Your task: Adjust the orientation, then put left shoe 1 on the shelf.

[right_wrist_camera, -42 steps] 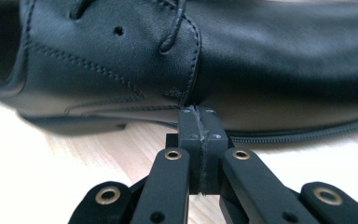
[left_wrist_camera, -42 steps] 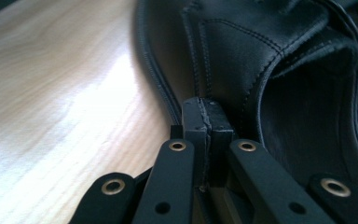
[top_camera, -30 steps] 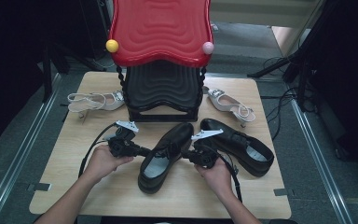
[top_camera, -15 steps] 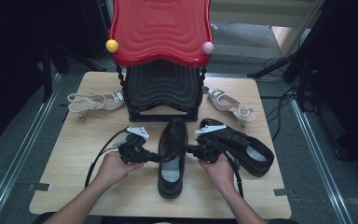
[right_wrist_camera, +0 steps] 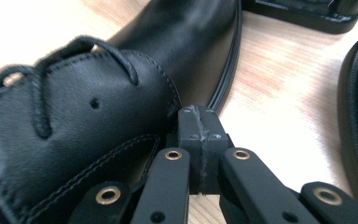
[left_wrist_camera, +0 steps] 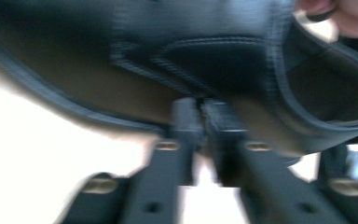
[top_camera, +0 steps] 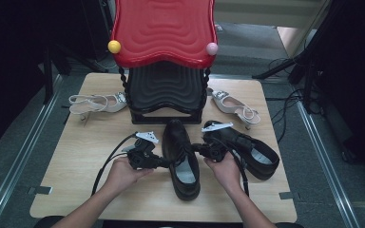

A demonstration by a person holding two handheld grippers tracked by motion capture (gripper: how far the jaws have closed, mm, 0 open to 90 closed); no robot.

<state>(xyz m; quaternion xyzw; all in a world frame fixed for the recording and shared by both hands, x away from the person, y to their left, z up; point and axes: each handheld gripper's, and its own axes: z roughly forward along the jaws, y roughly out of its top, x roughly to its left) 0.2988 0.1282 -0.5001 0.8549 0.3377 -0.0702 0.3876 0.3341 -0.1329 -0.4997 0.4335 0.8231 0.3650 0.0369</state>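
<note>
The left gripper [top_camera: 164,162] presses against the left side of the black shoe [top_camera: 183,159]; its jaws, just parting slightly, grasp nothing. The shoe lies mid-tabletop [top_camera: 76,190], toe toward the rack [top_camera: 166,92]. The right gripper [top_camera: 196,148] touches the shoe's right side, jaws clenched together and empty.

From above the near edge we look forward and down across the whole table [top_camera: 100,190], both forearms coming in from the bottom. The left gripper view sits right against the middle black shoe [left_wrist_camera: 205,56], so close it blurs, facing its side. The right gripper view looks along its jaws at that shoe's [right_wrist_camera: 74,126] laced flank, nearly as close. All three share that shoe [top_camera: 183,156].
</note>
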